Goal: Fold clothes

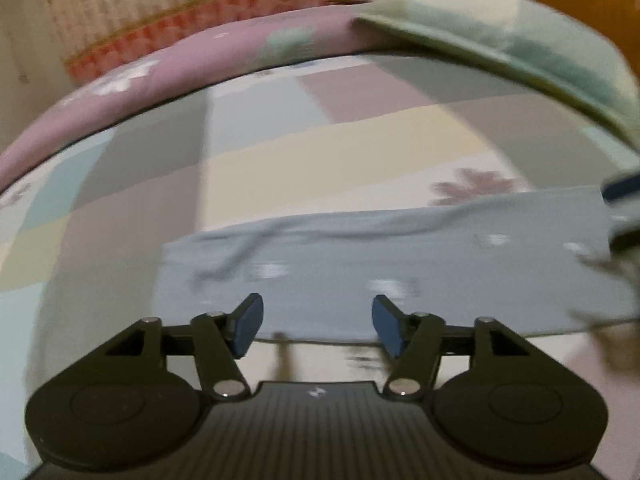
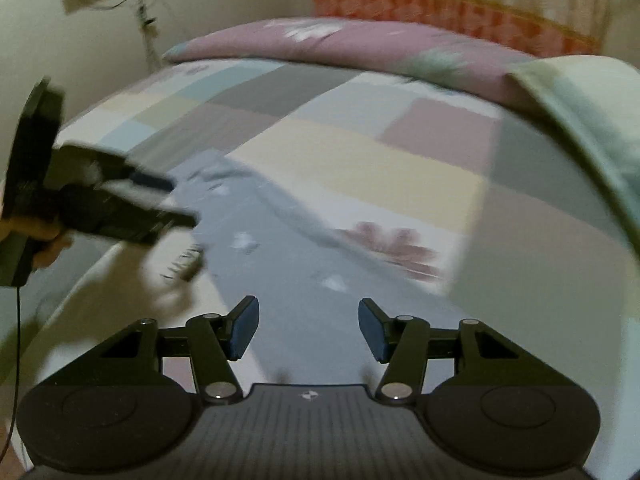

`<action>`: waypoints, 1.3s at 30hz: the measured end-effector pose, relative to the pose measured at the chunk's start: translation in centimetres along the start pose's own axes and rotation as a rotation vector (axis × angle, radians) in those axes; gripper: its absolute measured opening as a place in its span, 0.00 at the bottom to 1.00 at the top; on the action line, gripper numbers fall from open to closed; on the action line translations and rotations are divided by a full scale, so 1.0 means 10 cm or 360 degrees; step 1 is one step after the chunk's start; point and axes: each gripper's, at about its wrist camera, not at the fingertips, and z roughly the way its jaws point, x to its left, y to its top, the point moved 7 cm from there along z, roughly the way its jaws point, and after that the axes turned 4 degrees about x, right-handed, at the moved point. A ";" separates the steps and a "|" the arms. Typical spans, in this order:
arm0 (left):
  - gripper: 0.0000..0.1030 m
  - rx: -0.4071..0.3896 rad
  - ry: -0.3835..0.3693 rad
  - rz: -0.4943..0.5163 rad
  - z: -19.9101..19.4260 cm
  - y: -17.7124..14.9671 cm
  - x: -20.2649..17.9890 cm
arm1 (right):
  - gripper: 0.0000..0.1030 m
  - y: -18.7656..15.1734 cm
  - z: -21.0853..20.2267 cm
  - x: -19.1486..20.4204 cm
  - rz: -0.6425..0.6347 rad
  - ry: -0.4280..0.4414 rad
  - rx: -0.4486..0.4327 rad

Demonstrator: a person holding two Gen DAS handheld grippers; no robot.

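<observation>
A blue-grey garment [image 1: 380,264] with small white marks lies flat in a long folded strip on the patchwork bedspread [image 1: 320,152]. It also shows in the right wrist view [image 2: 288,264]. My left gripper [image 1: 318,326] is open and empty, just above the garment's near edge. My right gripper [image 2: 307,328] is open and empty over the garment's near end. The left gripper [image 2: 176,200] appears blurred at the left of the right wrist view, above the garment's far end. A blue fingertip of the right gripper [image 1: 622,188] peeks in at the right edge of the left wrist view.
A pink floral pillow [image 1: 180,64] lies along the far side of the bed. A folded pale green blanket [image 1: 520,40] lies at the far right. A curtain with an orange band [image 2: 460,4] hangs behind. A cable [image 2: 16,340] hangs from the left gripper.
</observation>
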 end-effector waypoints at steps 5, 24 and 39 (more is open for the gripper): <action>0.62 -0.0013 -0.0169 0.0201 -0.18 0.09 -0.89 | 0.58 -0.45 -0.76 -0.86 0.0223 -0.0127 0.0030; 0.68 0.0026 -0.0507 0.0552 -0.07 0.16 -2.86 | 0.55 -1.82 -1.36 -2.93 0.0347 -0.0505 0.0025; 0.68 0.0056 -0.0537 0.0549 0.07 0.13 -2.89 | 0.08 -2.01 -0.85 -2.85 0.0095 -0.0394 0.0172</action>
